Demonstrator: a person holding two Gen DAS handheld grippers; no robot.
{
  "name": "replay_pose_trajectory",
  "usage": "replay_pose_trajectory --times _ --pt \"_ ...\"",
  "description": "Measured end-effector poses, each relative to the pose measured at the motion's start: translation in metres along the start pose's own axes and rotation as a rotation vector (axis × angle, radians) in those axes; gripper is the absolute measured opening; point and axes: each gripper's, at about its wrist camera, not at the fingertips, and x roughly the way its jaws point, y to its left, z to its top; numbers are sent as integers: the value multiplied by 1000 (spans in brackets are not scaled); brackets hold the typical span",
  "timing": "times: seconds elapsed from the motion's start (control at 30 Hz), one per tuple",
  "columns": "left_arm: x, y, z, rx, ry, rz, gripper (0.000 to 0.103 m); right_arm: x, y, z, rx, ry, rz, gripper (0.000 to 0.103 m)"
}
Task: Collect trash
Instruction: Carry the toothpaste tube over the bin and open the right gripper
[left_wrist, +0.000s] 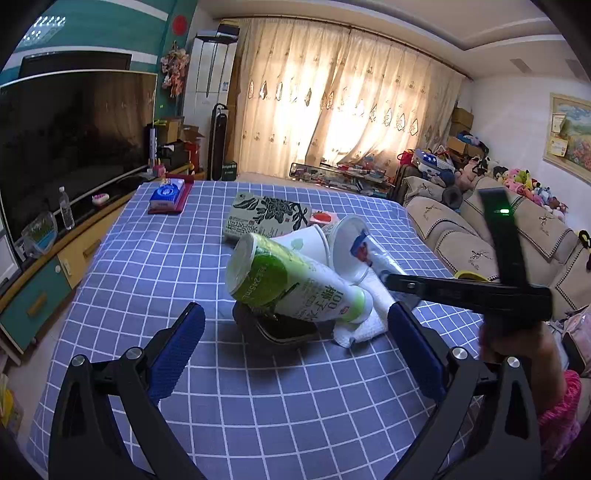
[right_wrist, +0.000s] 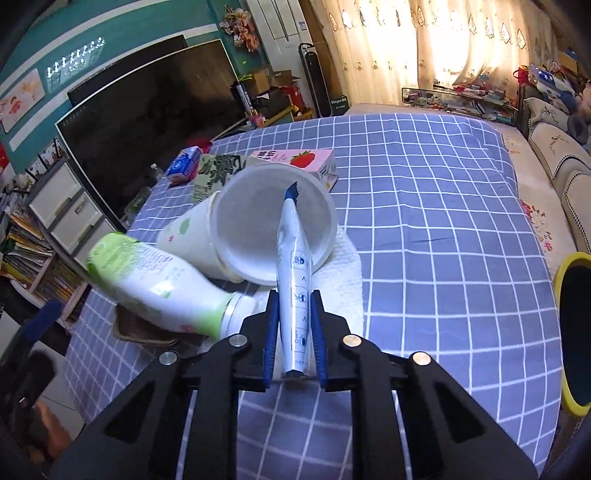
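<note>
The left black two-finger gripper with blue ribbed pads (left_wrist: 295, 339) hovers low with its jaws spread wide, nothing between them. The right black gripper with blue pads (right_wrist: 294, 332) has its jaws drawn close, clamping a slim white-and-blue plastic sachet (right_wrist: 291, 280). The person's bare right hand (left_wrist: 517, 339) (partly hidden) grips that tool's handle.

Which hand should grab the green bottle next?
Left, probably. The left tool is open and empty, and the bottle lies just ahead between its fingers. The right tool is shut on a sachet, so it is busy.
</note>
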Motion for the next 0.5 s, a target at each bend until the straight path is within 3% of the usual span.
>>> replay_pose_trajectory --times 0.13,0.23,0.5 --pt "4 1 0 -3 2 1 98 -22 -17 -6 42 -36 -5 16" --pt "8 2 0 3 2 -2 98 -42 -44 -8 94 -80 -68 16" --pt "18 -3 -1 12 9 -8 98 -84 -179 -28 350 -144 -396 19"
